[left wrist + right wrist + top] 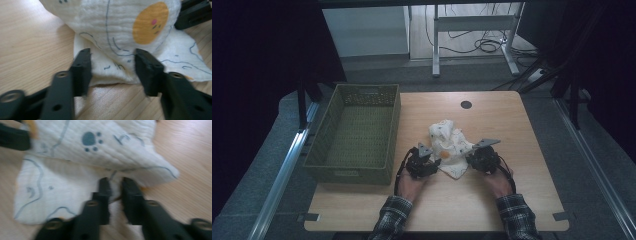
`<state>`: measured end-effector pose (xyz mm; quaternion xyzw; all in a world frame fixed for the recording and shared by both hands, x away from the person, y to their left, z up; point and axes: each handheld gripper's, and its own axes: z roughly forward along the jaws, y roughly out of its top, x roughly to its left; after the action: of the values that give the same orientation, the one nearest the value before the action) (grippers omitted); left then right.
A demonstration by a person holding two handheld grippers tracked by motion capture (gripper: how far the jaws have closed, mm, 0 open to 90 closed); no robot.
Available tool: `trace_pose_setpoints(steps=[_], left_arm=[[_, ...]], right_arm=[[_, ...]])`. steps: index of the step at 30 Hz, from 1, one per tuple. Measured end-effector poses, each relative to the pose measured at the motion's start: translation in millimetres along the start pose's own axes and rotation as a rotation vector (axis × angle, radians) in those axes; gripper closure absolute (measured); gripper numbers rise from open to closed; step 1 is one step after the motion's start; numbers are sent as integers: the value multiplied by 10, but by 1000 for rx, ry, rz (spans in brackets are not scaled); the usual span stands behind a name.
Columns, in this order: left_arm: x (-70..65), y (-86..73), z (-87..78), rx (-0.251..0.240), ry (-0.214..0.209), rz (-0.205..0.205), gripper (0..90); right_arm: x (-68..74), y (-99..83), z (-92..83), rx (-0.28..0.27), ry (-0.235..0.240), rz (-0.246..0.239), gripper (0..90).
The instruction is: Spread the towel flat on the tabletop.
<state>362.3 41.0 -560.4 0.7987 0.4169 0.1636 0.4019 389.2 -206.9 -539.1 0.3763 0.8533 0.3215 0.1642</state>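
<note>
Meanwhile, both grippers (438,161) (468,159) at 1 crumpled cloth (447,142)

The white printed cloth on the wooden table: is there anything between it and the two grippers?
Nothing visible. The white printed cloth lies crumpled on the wooden table. The left gripper has its jaws apart around the cloth's near edge; the right gripper is pinching a fold.
</note>
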Motion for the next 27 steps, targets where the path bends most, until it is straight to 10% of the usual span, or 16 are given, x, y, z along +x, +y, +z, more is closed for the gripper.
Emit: trace_pose_setpoints(steps=[4,12,17,27], left_arm=[[5,22,-37,-19,-20,-7,829],[47,229,-384,-172,-39,-30,835],[25,352,-560,-229,-18,-31,626],[74,161,-383,-134,27,-58,430]], right_arm=[[31,18,-42,4,20,-15,899],[-3,166,-407,-111,29,-13,900],[-82,233,-671,-171,-3,-1,900],[-413,-98,-701,-87,-66,86,860]])
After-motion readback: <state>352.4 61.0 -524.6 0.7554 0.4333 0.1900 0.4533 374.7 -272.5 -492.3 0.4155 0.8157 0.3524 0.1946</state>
